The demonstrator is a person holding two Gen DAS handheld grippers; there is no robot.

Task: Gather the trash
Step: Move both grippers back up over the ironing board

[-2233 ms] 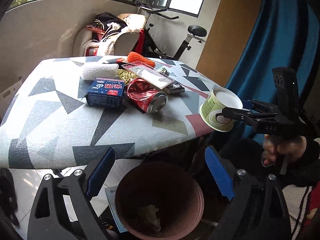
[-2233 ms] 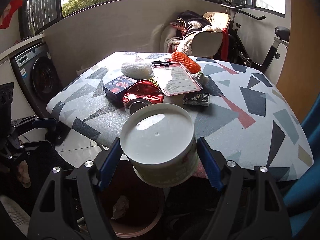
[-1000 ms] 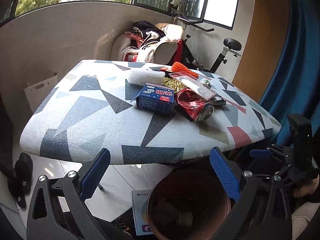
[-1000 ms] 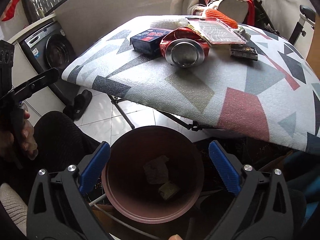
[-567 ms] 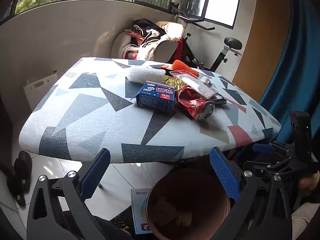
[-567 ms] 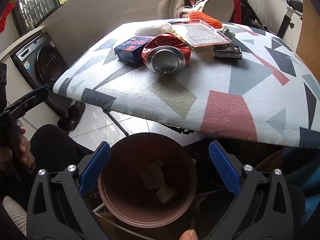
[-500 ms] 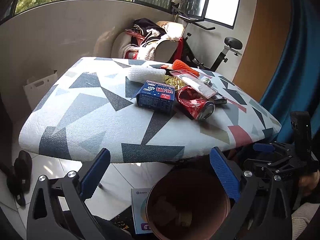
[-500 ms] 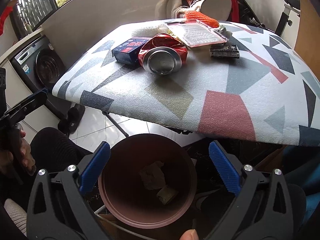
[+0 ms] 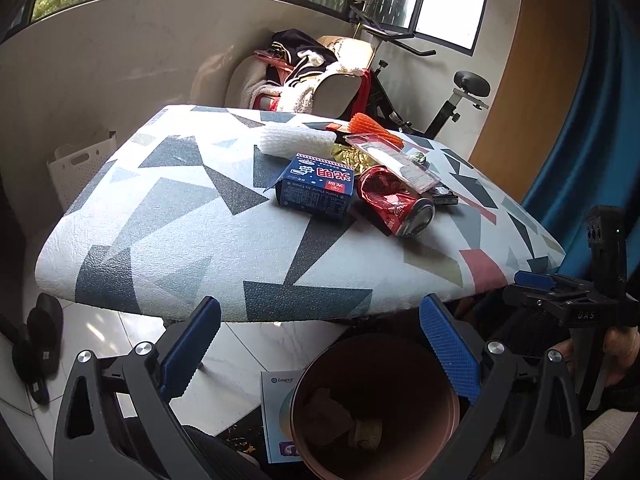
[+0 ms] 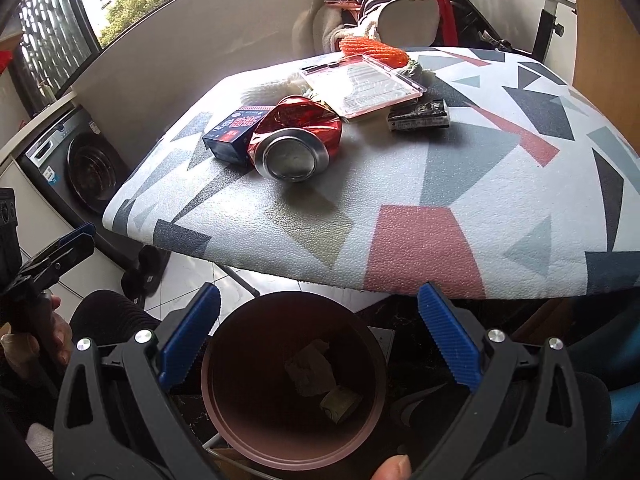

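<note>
Trash is sitting partly in the brown bin directly below both grippers: scraps at its bottom, while the white cup held 2.2 seconds ago is gone from the right gripper, whose jaws are now gaping empty. The left gripper is hanging spread too. Farther off, the crushed red can is waiting nearest on the table, likely the next grab.

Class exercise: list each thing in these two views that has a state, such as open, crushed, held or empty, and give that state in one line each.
Left gripper: open, empty.
Right gripper: open, empty, above the bin.
Bin: upright, holds a few scraps.
Red can: crushed, on its side.
Blue carton: lying flat, end flap open.
Clear plastic pack: lying flat, closed.
</note>
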